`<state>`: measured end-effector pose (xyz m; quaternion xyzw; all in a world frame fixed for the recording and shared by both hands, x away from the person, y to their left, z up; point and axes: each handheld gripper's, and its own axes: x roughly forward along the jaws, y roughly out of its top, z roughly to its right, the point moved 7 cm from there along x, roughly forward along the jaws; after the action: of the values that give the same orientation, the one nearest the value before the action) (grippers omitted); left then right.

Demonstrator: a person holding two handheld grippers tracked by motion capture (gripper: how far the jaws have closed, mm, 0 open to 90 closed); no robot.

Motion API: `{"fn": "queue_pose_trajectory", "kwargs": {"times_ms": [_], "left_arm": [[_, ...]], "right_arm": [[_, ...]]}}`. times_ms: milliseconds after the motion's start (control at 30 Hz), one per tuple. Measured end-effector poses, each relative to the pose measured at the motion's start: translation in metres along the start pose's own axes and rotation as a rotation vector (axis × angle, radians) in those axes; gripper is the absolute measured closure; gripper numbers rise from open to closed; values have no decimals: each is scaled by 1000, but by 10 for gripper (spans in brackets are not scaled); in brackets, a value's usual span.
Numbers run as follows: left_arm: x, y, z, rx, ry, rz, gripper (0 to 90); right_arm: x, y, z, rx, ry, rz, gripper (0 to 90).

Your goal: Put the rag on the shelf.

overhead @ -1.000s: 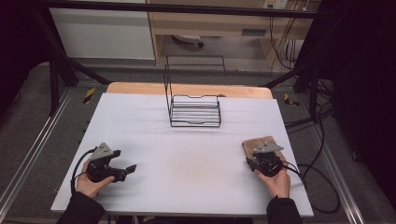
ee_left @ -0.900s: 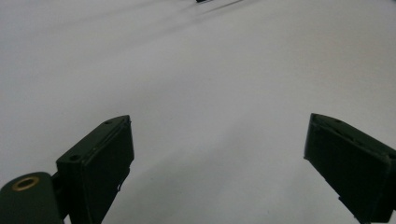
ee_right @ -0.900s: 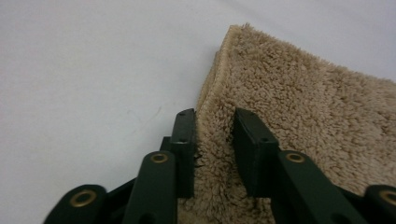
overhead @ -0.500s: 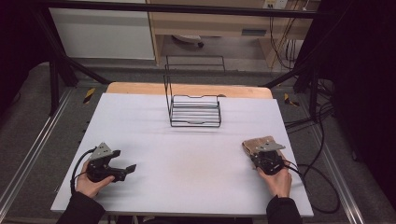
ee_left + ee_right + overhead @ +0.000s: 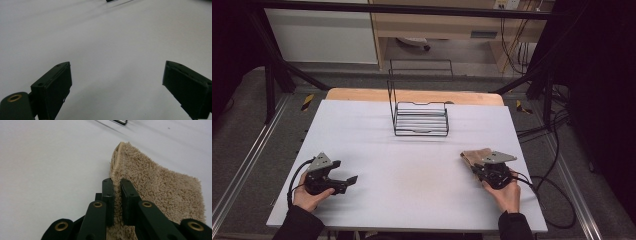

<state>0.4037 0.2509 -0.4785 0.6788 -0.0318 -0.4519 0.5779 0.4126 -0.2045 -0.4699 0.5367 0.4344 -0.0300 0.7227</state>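
Tan terry pile: the cloth is a soft folded towel, the one thing being handled here.
Left gripper (image 5: 349, 180): resting low on the near left of the white table (image 5: 412, 165), jaws spread wide with nothing but bare tabletop between them in the left gripper view.
Wire rack (image 5: 421, 119): black, standing at the far middle of the table, well apart from both hands.
Towel (image 5: 160, 187): lying flat at the near right of the table, just in front of the right hand (image 5: 507, 192).
Right gripper (image 5: 116, 192): jaws have just been closing and now pinch the towel's rolled left edge between the pads.
Handling: my judgement is light, limp and not slippery; it will sag and unfold once lifted, with no risk of breakage.
Where to hold: the thick hemmed edge or a corner gives the surest bite; a second pinch on the neighbouring corner would keep it spread.
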Motion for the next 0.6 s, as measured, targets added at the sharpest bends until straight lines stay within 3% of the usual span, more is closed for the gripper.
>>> {"fn": "queue_pose_trajectory", "kwargs": {"times_ms": [300, 600], "left_arm": [[0, 0, 0, -1, 4, 0, 88], [0, 0, 0, 2, 5, -4, 89]], "right_arm": [[11, 14, -38, -47, 124, 16, 827], [22, 23, -70, -80, 204, 22, 826]]}}
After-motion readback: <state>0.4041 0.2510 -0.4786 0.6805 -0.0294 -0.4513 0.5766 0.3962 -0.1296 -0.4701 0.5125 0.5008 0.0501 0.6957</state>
